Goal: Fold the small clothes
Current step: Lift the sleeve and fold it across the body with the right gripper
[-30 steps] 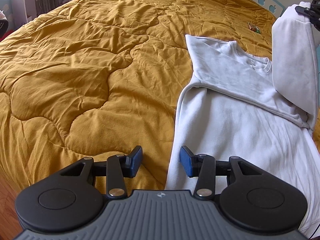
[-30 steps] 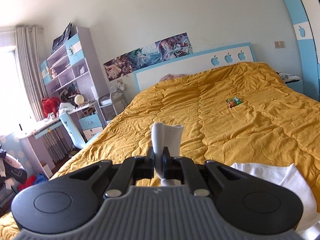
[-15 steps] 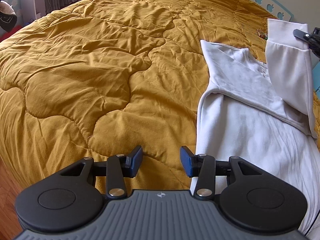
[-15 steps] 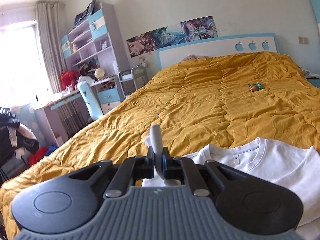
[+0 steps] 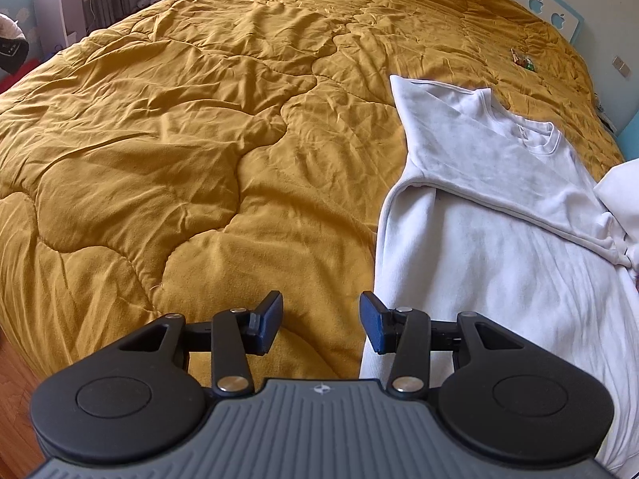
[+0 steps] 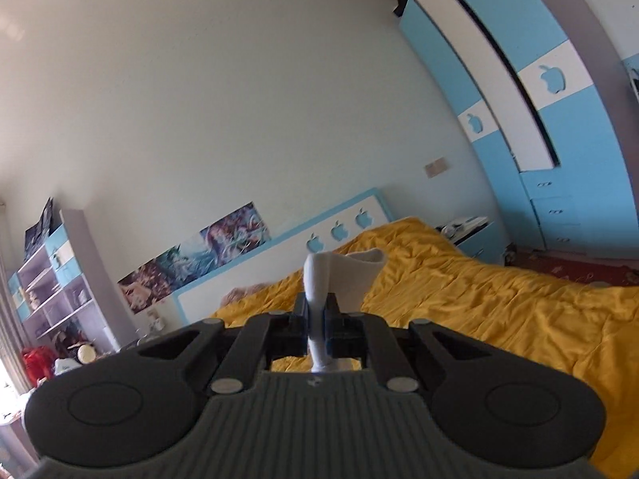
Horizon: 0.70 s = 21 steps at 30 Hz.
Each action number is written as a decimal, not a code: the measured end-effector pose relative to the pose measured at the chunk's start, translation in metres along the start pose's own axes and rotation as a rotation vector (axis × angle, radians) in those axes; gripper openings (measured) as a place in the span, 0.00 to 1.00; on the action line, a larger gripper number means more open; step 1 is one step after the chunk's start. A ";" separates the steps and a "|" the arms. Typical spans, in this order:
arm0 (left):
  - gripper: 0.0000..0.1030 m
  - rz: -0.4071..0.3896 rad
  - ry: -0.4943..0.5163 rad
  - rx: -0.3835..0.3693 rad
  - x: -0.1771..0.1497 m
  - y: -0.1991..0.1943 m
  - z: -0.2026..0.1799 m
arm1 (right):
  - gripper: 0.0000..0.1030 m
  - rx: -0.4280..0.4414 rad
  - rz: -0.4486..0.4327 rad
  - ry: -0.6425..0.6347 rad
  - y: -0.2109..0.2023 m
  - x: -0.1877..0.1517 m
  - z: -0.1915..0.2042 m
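**Sleeve fold in hand on the white sweatshirt**

The white long-sleeved cotton sweatshirt (image 5: 499,239) lies flat on the mustard-yellow quilted bedspread (image 5: 179,151), near the foot of the bed, one sleeve already laid across its chest. The right gripper (image 6: 317,315) has its fingers pressed together on a white fabric cuff (image 6: 339,275), held up and level above the bedspread. The left gripper (image 5: 319,319) hangs beside the sweatshirt's near edge, fingers spread and empty. To fold well, I would carry the cuff across the chest with the fabric taut, lay it flat, and let go only once it rests.
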<state>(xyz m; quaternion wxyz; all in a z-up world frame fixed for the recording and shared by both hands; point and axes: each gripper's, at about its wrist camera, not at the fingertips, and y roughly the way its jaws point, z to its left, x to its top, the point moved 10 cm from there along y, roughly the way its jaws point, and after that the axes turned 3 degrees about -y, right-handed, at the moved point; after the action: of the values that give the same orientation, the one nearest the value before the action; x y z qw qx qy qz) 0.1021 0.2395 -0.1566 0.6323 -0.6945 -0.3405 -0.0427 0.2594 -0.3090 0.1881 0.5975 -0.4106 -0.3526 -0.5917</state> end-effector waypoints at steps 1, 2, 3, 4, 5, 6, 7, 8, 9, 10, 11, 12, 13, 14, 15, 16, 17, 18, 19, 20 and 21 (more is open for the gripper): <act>0.50 -0.002 0.002 0.001 0.001 0.000 0.000 | 0.02 -0.027 -0.027 0.015 -0.004 0.016 -0.013; 0.50 -0.005 0.004 0.003 0.002 -0.001 -0.001 | 0.02 -0.045 -0.048 0.031 -0.007 0.029 -0.021; 0.50 -0.010 0.006 0.005 0.004 -0.002 -0.001 | 0.02 -0.065 -0.068 0.043 -0.009 0.040 -0.026; 0.50 -0.013 0.005 0.005 0.005 -0.002 -0.002 | 0.02 -0.089 -0.089 0.052 -0.011 0.051 -0.031; 0.50 -0.014 0.002 0.002 0.006 -0.002 -0.002 | 0.02 -0.106 -0.105 0.064 -0.012 0.060 -0.033; 0.50 -0.014 0.001 -0.005 0.007 -0.003 -0.003 | 0.02 -0.118 -0.119 0.078 -0.013 0.066 -0.033; 0.50 -0.015 0.000 -0.009 0.007 -0.003 -0.003 | 0.02 -0.123 -0.136 0.093 -0.014 0.071 -0.030; 0.50 -0.016 0.000 -0.010 0.008 -0.003 -0.003 | 0.02 -0.113 -0.147 0.100 -0.014 0.074 -0.023; 0.50 -0.018 0.001 -0.011 0.008 -0.004 -0.004 | 0.02 -0.099 -0.146 0.096 -0.012 0.073 -0.013; 0.50 -0.019 0.002 -0.013 0.008 -0.004 -0.004 | 0.02 -0.079 -0.138 0.081 -0.008 0.068 0.002; 0.50 -0.016 0.002 -0.015 0.008 -0.004 -0.004 | 0.02 -0.056 -0.124 0.054 -0.002 0.060 0.020; 0.50 -0.015 0.002 -0.018 0.009 -0.003 -0.004 | 0.02 -0.035 -0.106 0.020 0.004 0.049 0.039; 0.50 -0.015 0.004 -0.022 0.010 -0.004 -0.005 | 0.02 -0.011 -0.082 -0.024 0.011 0.033 0.060; 0.50 -0.017 0.009 -0.023 0.011 -0.004 -0.006 | 0.02 0.014 -0.056 -0.068 0.017 0.016 0.080; 0.50 -0.023 0.017 -0.026 0.013 -0.006 -0.008 | 0.02 0.038 -0.031 -0.106 0.021 -0.002 0.098; 0.50 -0.029 0.027 -0.029 0.015 -0.008 -0.010 | 0.02 0.061 -0.006 -0.143 0.025 -0.022 0.116; 0.50 -0.032 0.032 -0.032 0.016 -0.009 -0.011 | 0.02 0.091 0.023 -0.183 0.029 -0.046 0.138; 0.50 -0.034 0.035 -0.037 0.017 -0.010 -0.012 | 0.02 0.120 0.053 -0.218 0.032 -0.069 0.157; 0.50 -0.033 0.034 -0.041 0.018 -0.011 -0.012 | 0.02 0.142 0.077 -0.245 0.034 -0.089 0.172; 0.50 -0.031 0.030 -0.045 0.019 -0.012 -0.012 | 0.02 0.169 0.107 -0.275 0.037 -0.115 0.192; 0.50 -0.032 0.026 -0.049 0.020 -0.013 -0.010 | 0.02 0.192 0.135 -0.301 0.039 -0.139 0.209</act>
<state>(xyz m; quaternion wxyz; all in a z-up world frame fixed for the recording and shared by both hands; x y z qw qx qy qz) 0.1142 0.2378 -0.1342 0.6189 -0.7036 -0.3422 -0.0700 0.3047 -0.0621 0.1455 0.6128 -0.4582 -0.4643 -0.4460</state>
